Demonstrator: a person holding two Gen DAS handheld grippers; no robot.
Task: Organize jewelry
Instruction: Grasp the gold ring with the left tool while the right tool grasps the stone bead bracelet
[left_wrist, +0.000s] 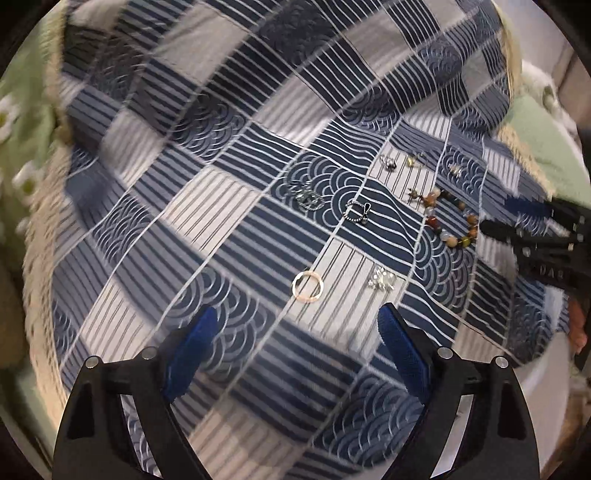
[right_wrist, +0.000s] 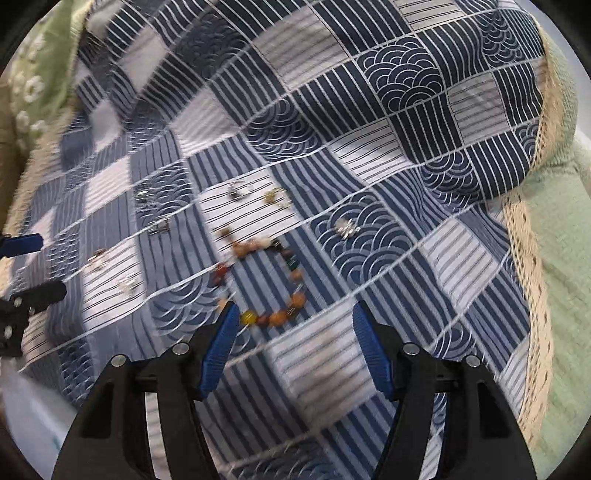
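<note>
Jewelry lies scattered on a blue and white patchwork cloth (left_wrist: 236, 206). In the left wrist view my left gripper (left_wrist: 295, 325) is open and empty, just short of a thin gold ring (left_wrist: 307, 287) and a silver charm (left_wrist: 382, 279). A beaded bracelet (left_wrist: 448, 218) lies to the right, with my right gripper (left_wrist: 517, 218) at its far side. In the right wrist view my right gripper (right_wrist: 291, 317) is open and empty, with the beaded bracelet (right_wrist: 269, 280) just ahead of its left finger. A silver charm (right_wrist: 346, 227) lies beyond.
Small silver and dark pieces (left_wrist: 310, 197) (left_wrist: 356, 212) and earrings (left_wrist: 389, 162) lie farther out on the cloth. A cream lace border (right_wrist: 528, 251) edges the cloth, over green bedding (right_wrist: 565, 258). My left gripper (right_wrist: 26, 266) shows at the left edge of the right wrist view.
</note>
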